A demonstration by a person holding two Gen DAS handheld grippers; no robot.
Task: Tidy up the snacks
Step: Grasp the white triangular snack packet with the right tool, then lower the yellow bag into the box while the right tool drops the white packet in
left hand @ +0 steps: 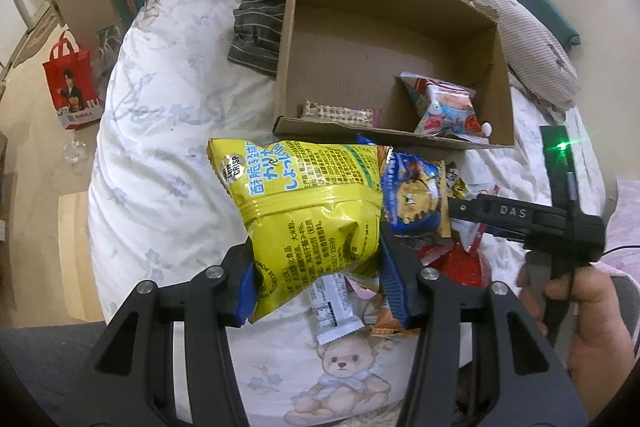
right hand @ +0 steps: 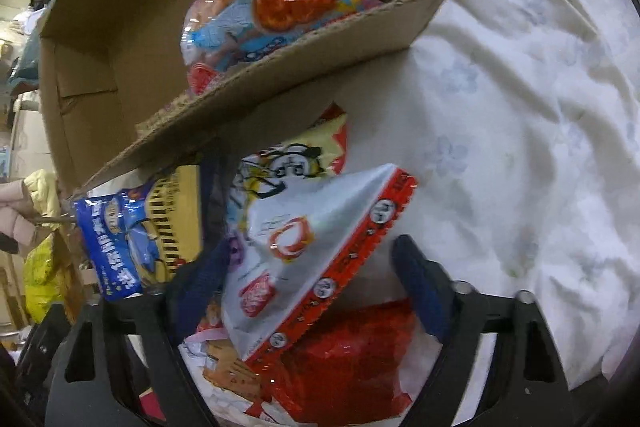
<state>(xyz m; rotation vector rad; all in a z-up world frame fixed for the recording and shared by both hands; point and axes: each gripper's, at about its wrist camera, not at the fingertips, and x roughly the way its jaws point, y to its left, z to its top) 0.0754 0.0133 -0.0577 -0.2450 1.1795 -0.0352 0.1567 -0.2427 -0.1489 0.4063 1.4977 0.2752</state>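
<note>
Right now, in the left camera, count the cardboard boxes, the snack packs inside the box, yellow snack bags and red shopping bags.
Cardboard box: 1
Snack packs inside it: 2, a flat patterned pack and a pink-and-blue bag
Yellow snack bag: 1
Red shopping bag: 1
Total: 5

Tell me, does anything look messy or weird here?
Yes. Most snacks sit heaped on the bed outside the cardboard box, and the yellow chip bag pinched in the left claw is crumpled.
</note>
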